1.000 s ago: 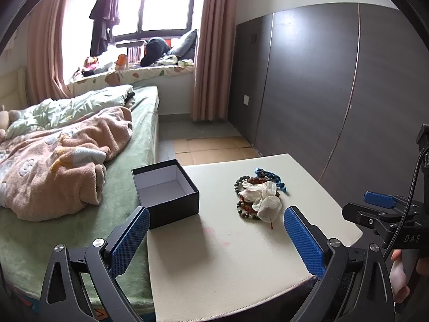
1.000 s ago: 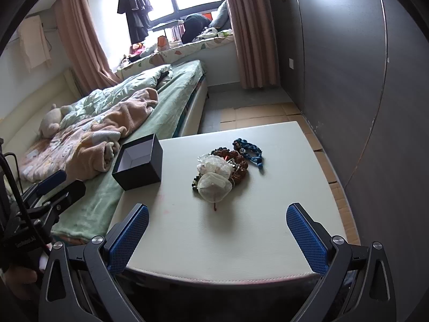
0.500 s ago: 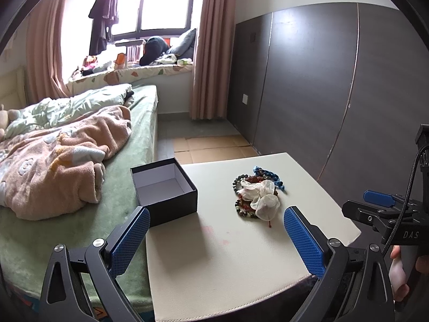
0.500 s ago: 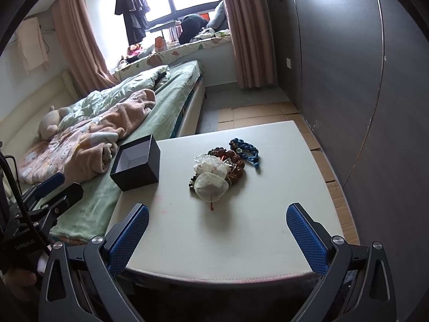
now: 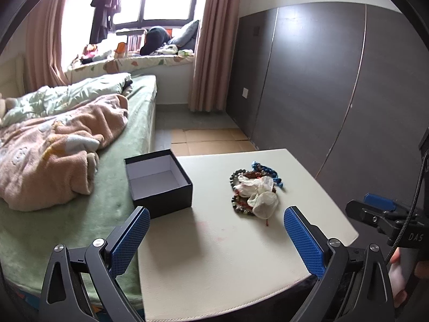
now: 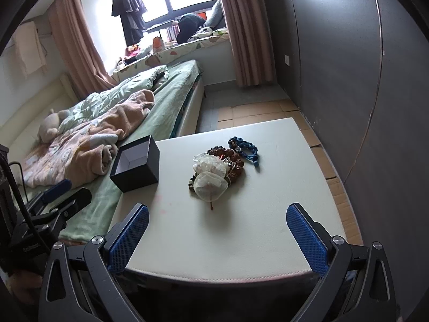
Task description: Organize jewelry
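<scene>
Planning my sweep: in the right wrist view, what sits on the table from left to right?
Black box → white pouches → brown beads → blue bracelet.

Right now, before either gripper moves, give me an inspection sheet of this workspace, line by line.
Surface: cream table, faint pink marks near the front.
Job's things: open black box at the table's left edge, nothing seen inside; jewelry pile mid-table, with white pouches over beaded bracelets and a blue braided piece at the far side.
Clutter: nothing seen on the table apart from these.
Grippers: left gripper and right gripper both open, holding nothing, short of the pile.
Cables: black cable on the right gripper's body, off the table.
Surroundings: bed with blankets to the left, dark wall panels to the right.
</scene>
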`<state>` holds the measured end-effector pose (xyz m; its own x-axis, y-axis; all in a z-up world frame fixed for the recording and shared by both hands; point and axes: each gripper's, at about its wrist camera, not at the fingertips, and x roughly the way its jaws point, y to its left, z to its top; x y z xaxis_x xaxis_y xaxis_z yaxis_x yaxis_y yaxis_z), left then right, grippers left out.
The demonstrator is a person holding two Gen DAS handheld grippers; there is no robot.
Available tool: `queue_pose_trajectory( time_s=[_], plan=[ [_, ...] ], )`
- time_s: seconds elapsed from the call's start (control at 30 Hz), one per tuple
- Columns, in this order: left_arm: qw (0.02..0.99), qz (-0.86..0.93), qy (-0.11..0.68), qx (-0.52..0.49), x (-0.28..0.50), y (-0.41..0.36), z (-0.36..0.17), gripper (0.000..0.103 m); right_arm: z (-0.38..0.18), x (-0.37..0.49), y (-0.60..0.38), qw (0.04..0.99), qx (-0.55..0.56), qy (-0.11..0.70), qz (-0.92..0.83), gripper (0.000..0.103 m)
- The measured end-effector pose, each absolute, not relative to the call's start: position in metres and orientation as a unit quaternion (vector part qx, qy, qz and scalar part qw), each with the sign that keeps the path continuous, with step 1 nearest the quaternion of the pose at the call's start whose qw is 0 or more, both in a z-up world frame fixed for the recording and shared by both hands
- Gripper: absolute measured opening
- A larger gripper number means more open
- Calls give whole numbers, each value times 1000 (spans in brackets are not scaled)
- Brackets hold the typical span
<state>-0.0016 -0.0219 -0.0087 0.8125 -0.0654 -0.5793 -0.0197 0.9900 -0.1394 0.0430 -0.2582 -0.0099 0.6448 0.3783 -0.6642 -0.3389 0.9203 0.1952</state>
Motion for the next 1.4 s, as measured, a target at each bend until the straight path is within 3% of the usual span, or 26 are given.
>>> queue_pose_trajectory(
  time_s=[0.4, 0.63, 0.73, 1.2, 1.4],
  plan=[
    [945, -23, 317, -77, 38, -31, -18, 100, -17, 71, -269, 898, 74, 399, 171, 102],
    [932, -39, 348, -92, 73, -37, -35, 84, -27, 103, -284, 886, 127, 420, 151, 97],
    [928, -47, 356, -98, 84, -40, -40, 83, -33, 115, -289, 879, 145, 431, 142, 92],
    [899, -102, 415, -97, 131, -77, -80, 66, -49, 151, -308, 859, 211, 452, 115, 92],
    [890, -107, 435, -86, 148, -87, -98, 53, -52, 162, -306, 856, 210, 456, 121, 92]
  ],
)
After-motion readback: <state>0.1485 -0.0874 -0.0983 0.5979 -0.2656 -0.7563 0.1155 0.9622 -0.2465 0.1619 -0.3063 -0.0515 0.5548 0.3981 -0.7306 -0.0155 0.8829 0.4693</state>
